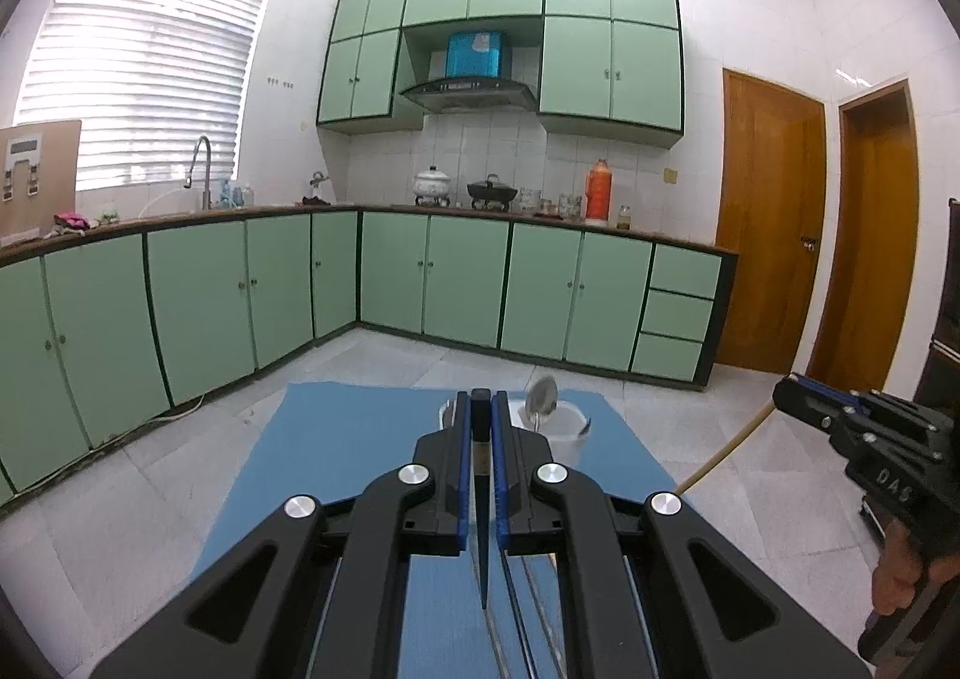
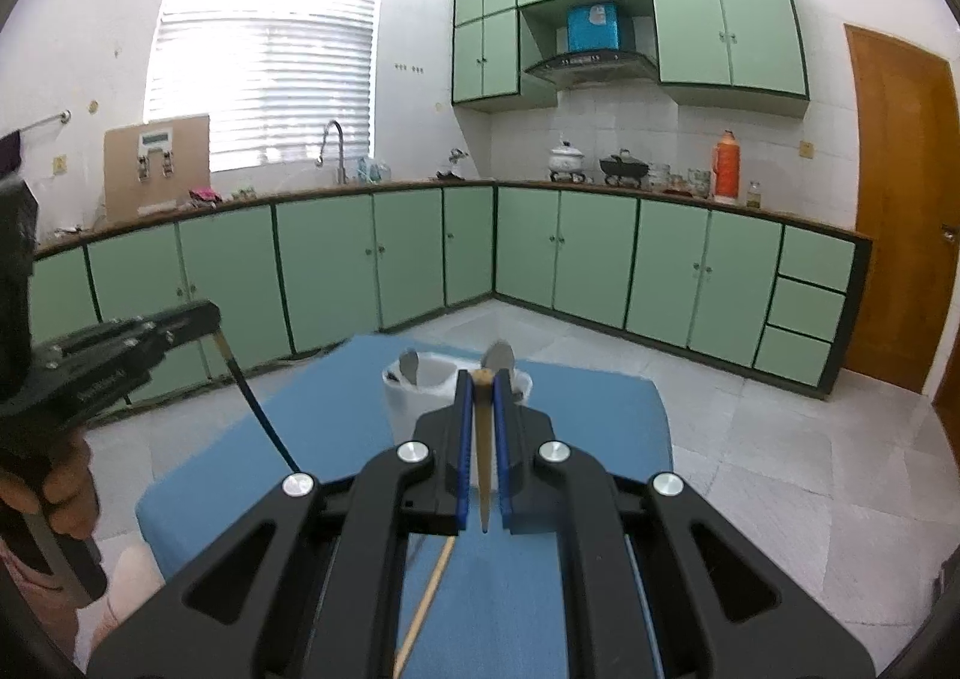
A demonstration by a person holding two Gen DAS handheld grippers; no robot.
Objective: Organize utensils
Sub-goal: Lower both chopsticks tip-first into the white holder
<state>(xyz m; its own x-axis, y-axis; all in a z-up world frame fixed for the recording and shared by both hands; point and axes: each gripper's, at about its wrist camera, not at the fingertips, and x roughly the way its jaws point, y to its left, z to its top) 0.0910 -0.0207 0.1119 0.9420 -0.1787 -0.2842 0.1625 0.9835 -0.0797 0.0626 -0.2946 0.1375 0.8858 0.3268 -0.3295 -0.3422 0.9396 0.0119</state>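
each tongs is clenched on one chopstick: left tongs [image 1: 480, 409] on the dark chopstick [image 1: 482, 499], right tongs [image 2: 481, 388] on the wooden chopstick [image 2: 483, 451]. the holder [image 2: 420, 397] stands straight ahead on the blue surface [image 2: 270, 439], nearer the right tongs; both sticks hang tip down.

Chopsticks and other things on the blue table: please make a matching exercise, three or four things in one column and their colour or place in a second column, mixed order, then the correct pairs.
Things
1. dark chopstick
2. light wooden chopstick
3. white holder
4. blue mat

Descriptions
A. covers the table
B. clamped in the left gripper
C. stands on the mat with spoons inside
D. clamped in the right gripper

Pairs: 1-B, 2-D, 3-C, 4-A
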